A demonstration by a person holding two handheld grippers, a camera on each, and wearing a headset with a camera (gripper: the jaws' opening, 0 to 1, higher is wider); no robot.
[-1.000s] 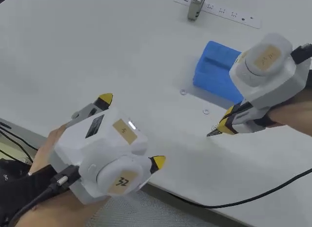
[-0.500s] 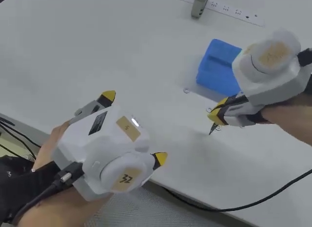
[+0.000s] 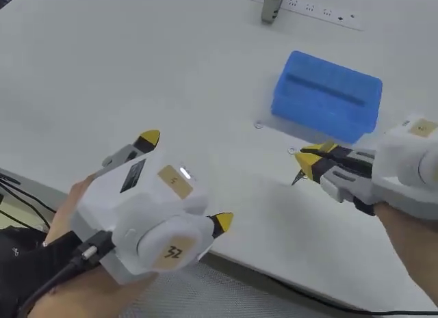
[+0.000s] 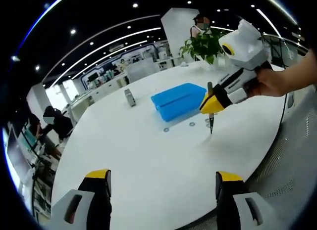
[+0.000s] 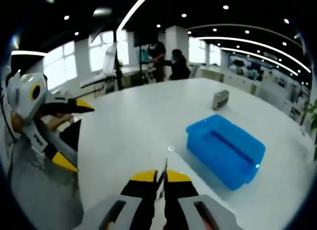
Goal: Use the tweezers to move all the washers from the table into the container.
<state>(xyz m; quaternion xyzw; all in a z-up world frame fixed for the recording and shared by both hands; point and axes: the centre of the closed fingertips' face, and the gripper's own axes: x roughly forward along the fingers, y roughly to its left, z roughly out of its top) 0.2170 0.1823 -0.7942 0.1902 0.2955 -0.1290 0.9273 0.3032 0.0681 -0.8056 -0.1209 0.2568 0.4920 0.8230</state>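
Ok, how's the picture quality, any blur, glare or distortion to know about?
Head view: even light, right gripper slightly blurred. Left gripper view: fisheye curves the table edge and ceiling lights. Right gripper view: tweezers soft, close to the lens.

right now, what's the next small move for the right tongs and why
Probably ease the right tongs a little toward the blue container, so the tweezers tip meets the nearest washer, which lies flat on the table between tip and container. Whether the tip already carries one is too small to tell.
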